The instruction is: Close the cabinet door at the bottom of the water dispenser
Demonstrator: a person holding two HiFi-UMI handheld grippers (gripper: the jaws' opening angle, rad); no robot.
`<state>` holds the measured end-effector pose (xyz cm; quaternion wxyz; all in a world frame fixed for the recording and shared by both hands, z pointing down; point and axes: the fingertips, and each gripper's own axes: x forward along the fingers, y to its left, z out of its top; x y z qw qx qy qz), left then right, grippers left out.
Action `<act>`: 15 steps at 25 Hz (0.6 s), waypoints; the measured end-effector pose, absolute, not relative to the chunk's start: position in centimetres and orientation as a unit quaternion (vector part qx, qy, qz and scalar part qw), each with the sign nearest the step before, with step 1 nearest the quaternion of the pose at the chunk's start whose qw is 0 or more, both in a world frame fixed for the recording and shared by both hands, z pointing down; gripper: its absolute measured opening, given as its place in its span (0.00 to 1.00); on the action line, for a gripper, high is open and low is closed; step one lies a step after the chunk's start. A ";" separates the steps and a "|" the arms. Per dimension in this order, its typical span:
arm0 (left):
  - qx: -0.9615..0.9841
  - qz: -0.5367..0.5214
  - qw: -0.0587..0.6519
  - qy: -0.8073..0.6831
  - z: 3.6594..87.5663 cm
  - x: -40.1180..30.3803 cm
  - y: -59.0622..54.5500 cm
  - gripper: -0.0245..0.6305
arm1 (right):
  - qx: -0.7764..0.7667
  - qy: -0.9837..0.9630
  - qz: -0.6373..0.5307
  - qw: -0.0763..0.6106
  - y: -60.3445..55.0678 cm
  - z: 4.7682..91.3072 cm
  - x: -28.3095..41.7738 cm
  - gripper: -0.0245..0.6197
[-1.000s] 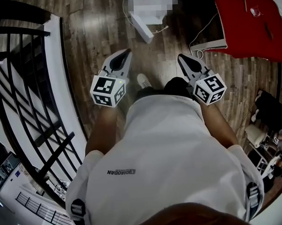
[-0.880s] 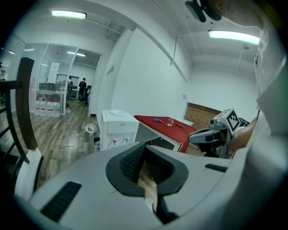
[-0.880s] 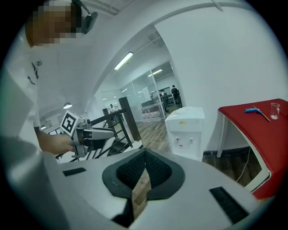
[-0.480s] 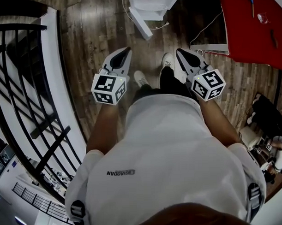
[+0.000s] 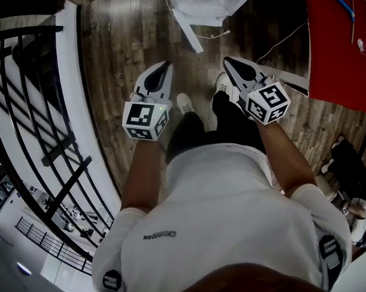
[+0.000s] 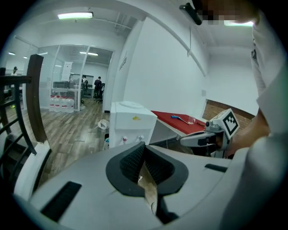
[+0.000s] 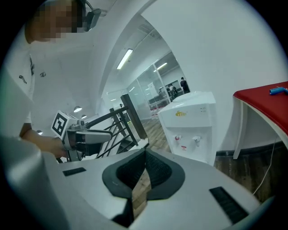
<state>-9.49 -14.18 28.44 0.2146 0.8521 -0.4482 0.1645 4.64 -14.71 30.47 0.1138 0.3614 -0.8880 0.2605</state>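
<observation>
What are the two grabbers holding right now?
Nothing. The left gripper and the right gripper both have their jaws shut together with nothing between them. The water dispenser stands ahead, untouched.

Through the head view I see a wood floor (image 5: 116, 49) running under everything. A black railing (image 5: 38, 117) fills 9 o'clock, edged by a white ledge (image 5: 86, 116). A red bench (image 5: 338, 47) sits at 2 o'clock, carrying a blue tool (image 5: 343, 1) and a glass (image 5: 365, 45), set apart. A white cable (image 5: 281, 38) trails over the floor at 1 o'clock. In the left gripper view I make out a glass wall (image 6: 76, 76) at 10 o'clock and a ceiling light (image 6: 75, 15) at 11.
</observation>
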 end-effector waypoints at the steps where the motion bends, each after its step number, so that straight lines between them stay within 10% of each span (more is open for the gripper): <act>1: 0.849 0.161 0.220 -0.453 29.6 -9.5 -14.8 0.03 | 0.358 -0.889 0.260 0.117 -15.5 31.6 4.5 0.05; 15: 0.839 0.152 0.224 -0.472 52.4 -11.5 -20.3 0.03 | 0.370 -0.899 0.216 0.094 -22.7 48.5 3.2 0.05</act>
